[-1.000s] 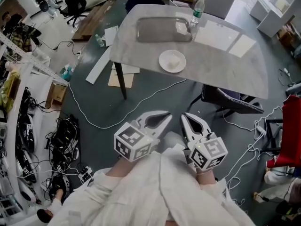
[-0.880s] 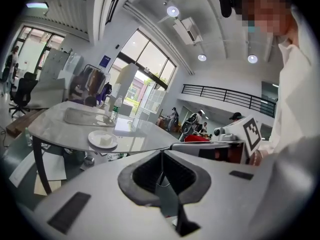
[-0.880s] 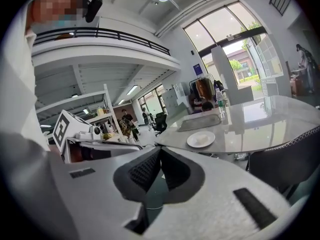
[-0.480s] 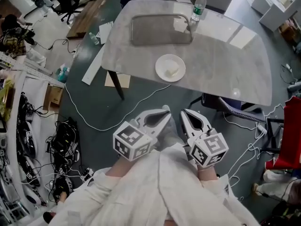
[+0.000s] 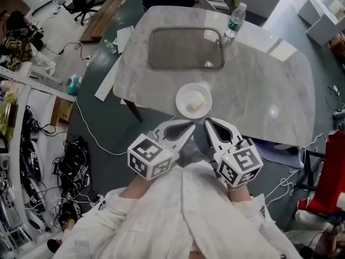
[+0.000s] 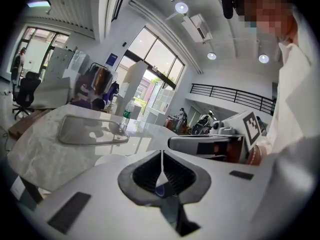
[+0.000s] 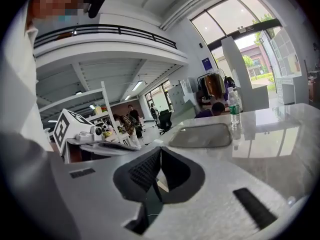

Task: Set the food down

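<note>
Head view: both grippers are held side by side in front of a white-sleeved person, each marker cube toward the body and the jaws pointing at a marble-look table (image 5: 269,85). The left gripper (image 5: 190,128) has its jaws pressed together along their whole length, with nothing between them. The right gripper (image 5: 209,124) is the same, jaws fully together and empty. Each gripper's own view bears this out: the dark pads meet in a single seam, and only table and room show beyond them.

A white plate (image 5: 193,100) sits at the table's near edge, just ahead of the two sets of jaw tips and roughly centred between them. The tips stop just short of its near rim; whether either one touches it cannot be told. The food (image 5: 197,106), a small pale piece, lies on the plate, slightly to the right-jaw side of its middle, apart from both grippers.

Farther ahead of the jaws, past the plate, a shallow grey tray (image 5: 178,50) lies flat on the table. Beyond the tray's far right corner, ahead and to the right of the right gripper's jaws, a clear water bottle (image 5: 235,19) stands upright.
</note>
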Available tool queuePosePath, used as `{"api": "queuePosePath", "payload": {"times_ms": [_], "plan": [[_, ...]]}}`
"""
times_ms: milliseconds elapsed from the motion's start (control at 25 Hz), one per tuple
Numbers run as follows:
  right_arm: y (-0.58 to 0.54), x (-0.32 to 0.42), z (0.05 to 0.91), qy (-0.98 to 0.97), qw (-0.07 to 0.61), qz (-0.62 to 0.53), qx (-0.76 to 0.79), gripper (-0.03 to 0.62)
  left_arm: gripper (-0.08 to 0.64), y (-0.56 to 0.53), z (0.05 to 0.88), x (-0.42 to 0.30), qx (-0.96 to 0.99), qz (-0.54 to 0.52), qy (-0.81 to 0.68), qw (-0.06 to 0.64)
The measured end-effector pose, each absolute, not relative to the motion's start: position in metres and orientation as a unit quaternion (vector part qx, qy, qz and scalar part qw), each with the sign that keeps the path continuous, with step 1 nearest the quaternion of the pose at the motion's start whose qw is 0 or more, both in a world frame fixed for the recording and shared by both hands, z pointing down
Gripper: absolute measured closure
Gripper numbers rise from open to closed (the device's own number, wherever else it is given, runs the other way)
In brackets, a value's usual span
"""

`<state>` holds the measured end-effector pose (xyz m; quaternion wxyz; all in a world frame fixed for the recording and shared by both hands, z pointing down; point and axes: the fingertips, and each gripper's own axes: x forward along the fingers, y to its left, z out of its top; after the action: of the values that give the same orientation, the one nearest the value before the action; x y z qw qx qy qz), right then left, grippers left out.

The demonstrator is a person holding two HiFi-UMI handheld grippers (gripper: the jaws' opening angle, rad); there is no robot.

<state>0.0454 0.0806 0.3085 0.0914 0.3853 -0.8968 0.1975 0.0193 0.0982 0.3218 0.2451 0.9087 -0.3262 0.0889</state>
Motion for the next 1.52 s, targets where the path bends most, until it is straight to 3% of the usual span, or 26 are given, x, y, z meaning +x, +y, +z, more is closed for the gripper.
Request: {"api": "queuePosePath", "payload": {"times_ms": [720, 1520], "plan": [[-0.049, 0.063, 0.326, -0.905, 0.113, 0.218, 0.346, 0.591, 0.536, -0.035, 0.327, 0.024, 0.884, 0.086, -0.381, 0.256], [-0.070, 0.062, 0.342, -0.871, 0.112, 0.260, 0.401, 0.591, 0.535, -0.037, 0.352, 0.008, 0.884, 0.118, -0.315, 0.324]]}}
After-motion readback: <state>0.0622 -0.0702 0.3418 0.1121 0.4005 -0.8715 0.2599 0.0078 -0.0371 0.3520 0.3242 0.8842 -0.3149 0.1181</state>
